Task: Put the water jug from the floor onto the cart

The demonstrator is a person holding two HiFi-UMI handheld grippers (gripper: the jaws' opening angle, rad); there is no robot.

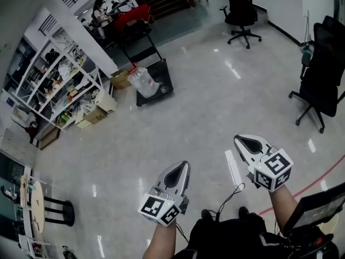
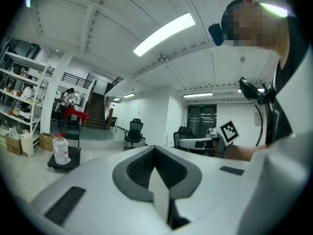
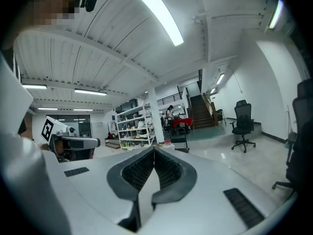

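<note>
Fingers on our left gripper (image 1: 184, 167) and right gripper (image 1: 239, 139) are shut, empty. Far off, the big clear plastic water jug (image 1: 143, 82) seems to stand on the flat black cart (image 1: 163, 72). It looks heavy and slippery; we would hold its neck.

The head view looks steeply down from head height, with the cart (image 1: 163, 72) far off toward the upper left. Both gripper views sit low and face nearly level toward that same distant cart: at far left (image 2: 66, 166) in the left gripper view, almost dead ahead (image 3: 182, 150) in the right gripper view.
</note>
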